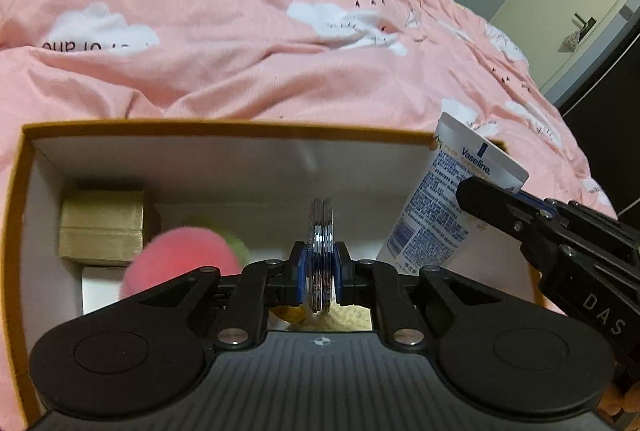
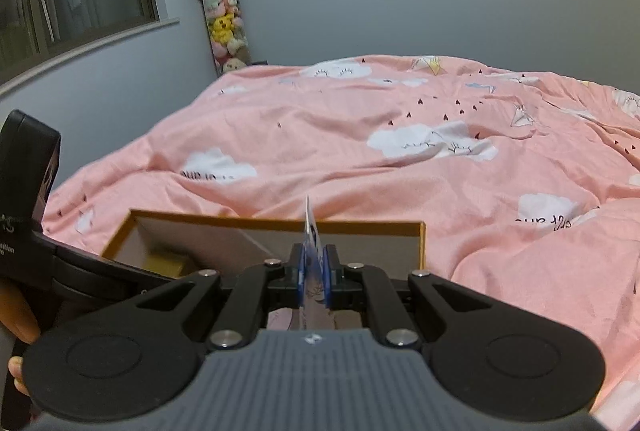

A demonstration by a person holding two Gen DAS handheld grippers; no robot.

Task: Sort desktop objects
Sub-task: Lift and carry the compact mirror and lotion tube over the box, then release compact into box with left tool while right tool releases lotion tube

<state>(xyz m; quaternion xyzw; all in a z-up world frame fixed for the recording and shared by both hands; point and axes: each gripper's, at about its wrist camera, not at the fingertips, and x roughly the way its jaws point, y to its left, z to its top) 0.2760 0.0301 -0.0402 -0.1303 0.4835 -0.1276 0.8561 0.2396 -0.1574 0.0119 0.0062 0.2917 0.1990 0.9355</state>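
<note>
Between the left gripper's (image 1: pixel 320 271) pads, a shiny disc-shaped thing (image 1: pixel 320 231) stands on edge, pinched above the open box (image 1: pixel 224 129). Right of it, the right gripper (image 1: pixel 466 193) clamps a Vaseline tube (image 1: pixel 444 199) over the box's right end. Inside lie a gold box (image 1: pixel 102 223) and pink pompom (image 1: pixel 180 257); beyond spreads the pink bedcover (image 1: pixel 260 43).

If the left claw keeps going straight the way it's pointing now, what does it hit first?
Most likely the white floor or far wall of the box. The left claw, shut on a thin silvery disc-shaped item, aims into the bare middle, between the pink plush ball and the Vaseline tube. Depth is unclear.
</note>
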